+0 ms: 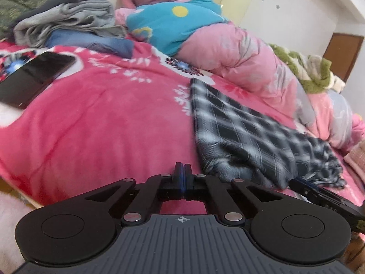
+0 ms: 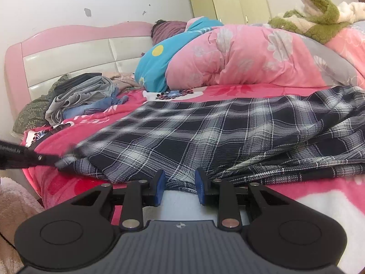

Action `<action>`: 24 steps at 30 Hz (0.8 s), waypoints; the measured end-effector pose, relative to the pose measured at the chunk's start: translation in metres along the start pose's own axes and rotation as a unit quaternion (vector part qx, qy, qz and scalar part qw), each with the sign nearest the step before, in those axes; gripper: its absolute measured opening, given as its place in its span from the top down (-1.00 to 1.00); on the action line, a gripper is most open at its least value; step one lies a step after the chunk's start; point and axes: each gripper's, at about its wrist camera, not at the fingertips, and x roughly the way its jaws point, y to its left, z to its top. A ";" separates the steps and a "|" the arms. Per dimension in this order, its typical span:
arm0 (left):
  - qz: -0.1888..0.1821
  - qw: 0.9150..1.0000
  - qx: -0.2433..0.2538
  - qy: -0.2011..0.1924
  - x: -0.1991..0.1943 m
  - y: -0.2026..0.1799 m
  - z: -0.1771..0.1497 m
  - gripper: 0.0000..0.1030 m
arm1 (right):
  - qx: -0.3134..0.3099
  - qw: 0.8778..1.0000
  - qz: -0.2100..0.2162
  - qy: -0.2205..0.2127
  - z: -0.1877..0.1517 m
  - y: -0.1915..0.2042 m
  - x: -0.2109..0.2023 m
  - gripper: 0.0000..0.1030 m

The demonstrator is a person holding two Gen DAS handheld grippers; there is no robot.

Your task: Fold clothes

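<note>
Plaid garment [image 2: 228, 132] lies spread across pink blanket [image 1: 91, 125], centre and right of right-wrist frame. Left gripper [image 1: 182, 171] fully closed, nothing between jaws, cloth just to its right. Right gripper [image 2: 180, 187] part open, garment's near hem between blue pads [image 2: 160, 182], grip uncertain. Advice: pinch hem firmly, lift low, fold toward far edge. Open blanket left of frame; phone [image 1: 34, 77], clothes pile [image 1: 68, 25] upper left; quilt [image 2: 239, 57] crowds far side.

A shirt [image 2: 228, 134] was spread on the bed [image 1: 102, 118], in front of a heaped quilt [image 2: 239, 57]. A pile of clothes [image 1: 68, 27] was stacked at the headboard [image 2: 75, 52], with a phone [image 1: 34, 77] laid before it.
</note>
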 end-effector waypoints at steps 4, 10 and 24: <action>-0.012 0.999 0.025 -0.025 -0.019 -0.007 -0.003 1.00 | 0.002 1.000 0.001 -0.002 -0.001 -0.001 0.000 0.42; -0.026 0.986 0.166 -0.018 -0.011 -0.058 -0.013 0.82 | 0.012 1.000 0.003 -0.001 0.000 -0.002 0.000 0.42; 0.095 0.943 0.313 -0.064 0.031 -0.099 -0.033 0.72 | 0.039 0.999 0.010 -0.011 -0.003 -0.006 -0.002 0.42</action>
